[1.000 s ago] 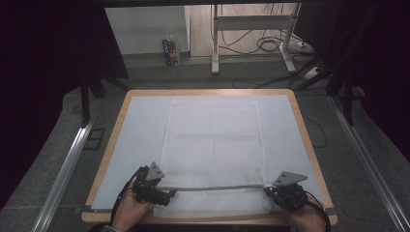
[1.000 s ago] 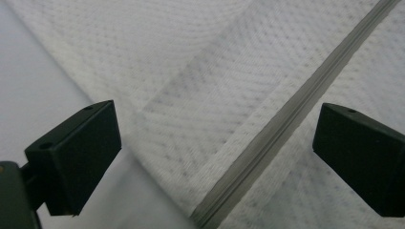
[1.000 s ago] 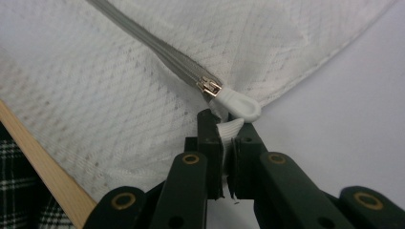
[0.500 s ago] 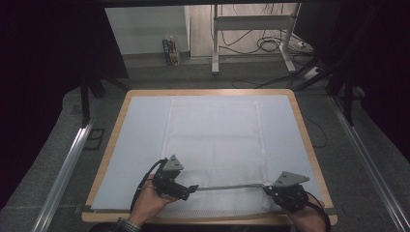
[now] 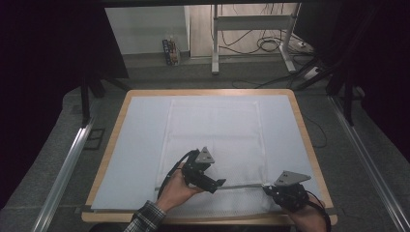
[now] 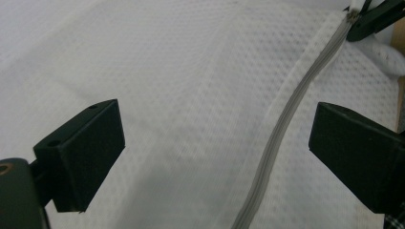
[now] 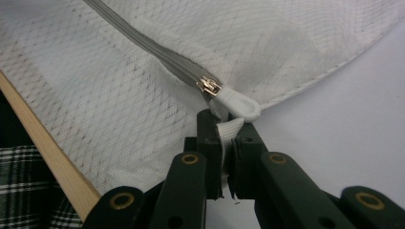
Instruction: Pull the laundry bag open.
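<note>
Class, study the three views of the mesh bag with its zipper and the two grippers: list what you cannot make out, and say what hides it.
- Right gripper view: the fabric tab's lower part, sunk between the shut jaws.
- Left gripper view: the zipper's near end, cut off by the bottom edge.
- High view: the zipper pull, too small to read.
- High view: the mesh bag's near edge, behind the hands.

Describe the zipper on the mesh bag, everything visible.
The zipper is a grey tape along the near edge of the white mesh bag, lying flat and closed. Its metal slider sits at the right end with a white pull tab. The right gripper pinches white fabric at that end. The left gripper stands open over the zipper's middle.
</note>
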`<state>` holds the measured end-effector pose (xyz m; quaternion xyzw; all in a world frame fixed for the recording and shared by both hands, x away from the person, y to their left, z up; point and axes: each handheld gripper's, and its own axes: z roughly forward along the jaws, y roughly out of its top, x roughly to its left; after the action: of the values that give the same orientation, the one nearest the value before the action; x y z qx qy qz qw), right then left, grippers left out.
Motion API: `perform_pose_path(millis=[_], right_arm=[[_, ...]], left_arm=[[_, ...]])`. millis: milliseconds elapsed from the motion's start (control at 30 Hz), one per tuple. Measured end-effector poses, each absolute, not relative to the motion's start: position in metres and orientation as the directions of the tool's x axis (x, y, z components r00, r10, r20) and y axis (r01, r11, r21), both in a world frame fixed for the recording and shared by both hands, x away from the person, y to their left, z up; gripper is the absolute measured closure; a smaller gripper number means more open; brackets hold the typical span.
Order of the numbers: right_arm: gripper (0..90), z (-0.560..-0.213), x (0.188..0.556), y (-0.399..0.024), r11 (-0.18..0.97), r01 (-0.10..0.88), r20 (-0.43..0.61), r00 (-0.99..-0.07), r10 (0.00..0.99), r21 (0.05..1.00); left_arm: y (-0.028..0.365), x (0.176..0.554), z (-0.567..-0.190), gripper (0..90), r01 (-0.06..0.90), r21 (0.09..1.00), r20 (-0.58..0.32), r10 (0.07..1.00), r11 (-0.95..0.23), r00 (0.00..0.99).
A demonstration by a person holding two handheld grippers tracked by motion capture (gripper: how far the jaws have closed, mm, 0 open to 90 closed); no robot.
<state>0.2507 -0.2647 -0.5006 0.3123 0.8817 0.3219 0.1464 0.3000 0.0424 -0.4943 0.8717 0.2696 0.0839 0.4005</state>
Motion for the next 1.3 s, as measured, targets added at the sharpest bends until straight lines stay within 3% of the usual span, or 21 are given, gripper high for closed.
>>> perform_pose_path(millis=[767, 1167, 1300], right_arm=[[83.0, -0.500, 0.252, -0.266, 0.590, 0.466, -0.030, -0.768, 0.640, 0.659], [82.6, -0.500, 0.252, -0.266, 0.594, 0.469, -0.030, -0.768, 0.639, 0.654], [82.7, -0.500, 0.252, -0.266, 0.593, 0.466, -0.035, -0.766, 0.641, 0.657]], left_arm=[[-0.069, 0.320, -0.492, 4.7, 0.276, 0.755, -0.031, 0.389, -0.595, 0.921], [-0.089, 0.319, -0.494, 5.0, 0.257, 0.757, -0.031, 0.360, -0.600, 0.932], [-0.088, 0.320, -0.496, 4.7, 0.250, 0.744, 0.006, 0.380, -0.620, 0.925]])
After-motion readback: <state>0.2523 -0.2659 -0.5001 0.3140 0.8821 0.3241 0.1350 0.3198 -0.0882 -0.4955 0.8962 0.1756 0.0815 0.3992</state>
